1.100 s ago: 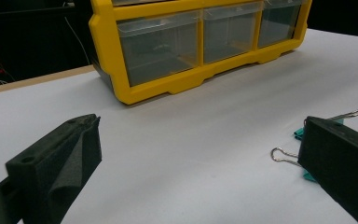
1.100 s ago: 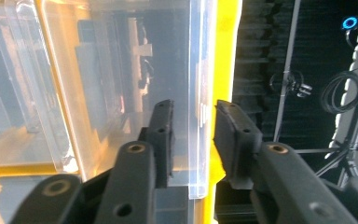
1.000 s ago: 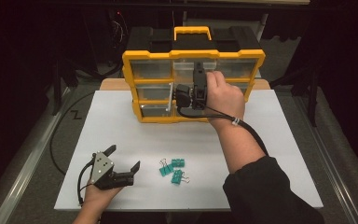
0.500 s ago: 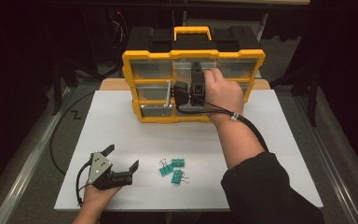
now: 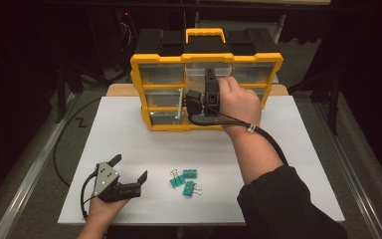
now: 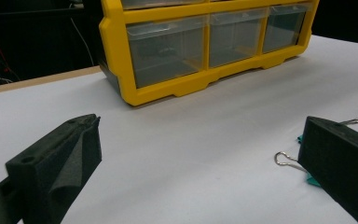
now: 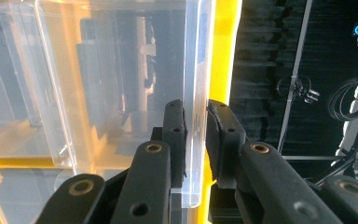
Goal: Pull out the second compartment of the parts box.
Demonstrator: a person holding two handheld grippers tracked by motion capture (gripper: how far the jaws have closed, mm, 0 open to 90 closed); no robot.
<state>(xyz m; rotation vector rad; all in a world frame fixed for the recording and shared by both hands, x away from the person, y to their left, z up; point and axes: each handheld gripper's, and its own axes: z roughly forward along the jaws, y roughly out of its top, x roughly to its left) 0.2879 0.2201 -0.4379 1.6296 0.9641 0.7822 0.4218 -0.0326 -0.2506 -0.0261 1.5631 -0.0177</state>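
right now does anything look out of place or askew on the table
Nothing looks damaged or spilled. The yellow organizer stands upright; the right gripper has just closed its jaws on a clear drawer's lip. Three green binder clips lie loose beside the open left gripper.

Black tool (image 5: 129, 175) — grey plate, trailing cable; black sleeve (image 5: 283, 204).
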